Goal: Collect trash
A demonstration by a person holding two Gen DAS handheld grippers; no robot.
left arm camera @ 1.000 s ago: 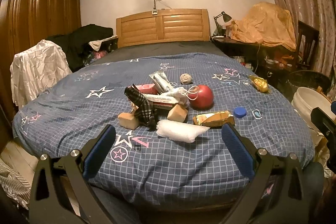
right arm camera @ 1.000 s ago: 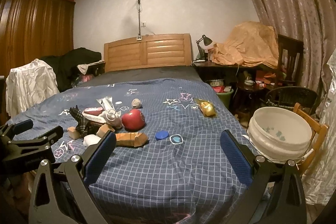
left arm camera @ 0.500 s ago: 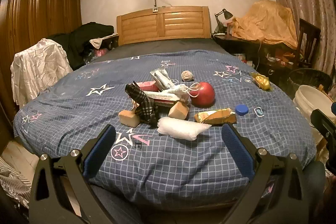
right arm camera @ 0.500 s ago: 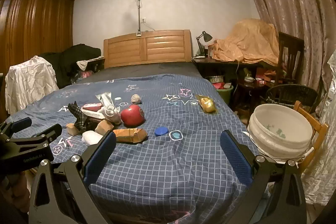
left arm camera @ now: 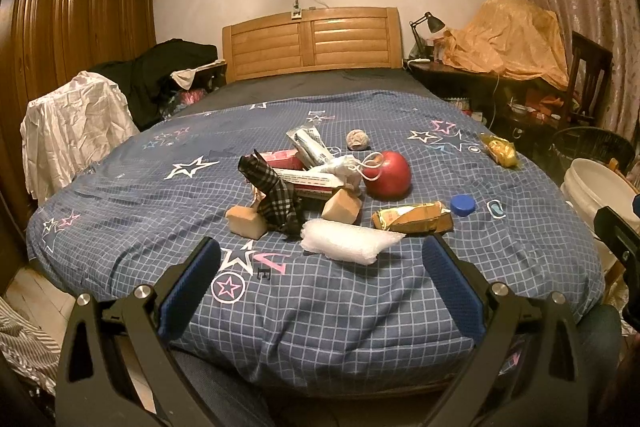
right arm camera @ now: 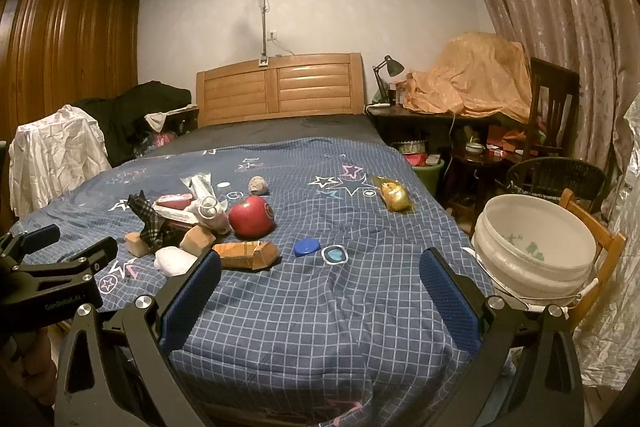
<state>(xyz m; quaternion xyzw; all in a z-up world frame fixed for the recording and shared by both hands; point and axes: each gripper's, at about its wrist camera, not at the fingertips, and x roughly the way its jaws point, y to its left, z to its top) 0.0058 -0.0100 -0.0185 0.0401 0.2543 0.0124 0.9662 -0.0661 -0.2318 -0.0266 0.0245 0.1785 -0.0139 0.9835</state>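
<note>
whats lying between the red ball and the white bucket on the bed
In the right wrist view, a blue bottle cap lies on the bedspread between the red ball and the white bucket; beyond it, only bare blue checked bedspread to the bed's edge.

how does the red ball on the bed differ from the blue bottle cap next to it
The red ball is a round globe that stands tall off the quilt; the blue bottle cap is a flat low disc. The ball is far bigger than the cap. The ball sits against the pile of scraps; the cap lies apart on bare quilt, nearer the white bucket. Both rest untouched on the bed.
</note>
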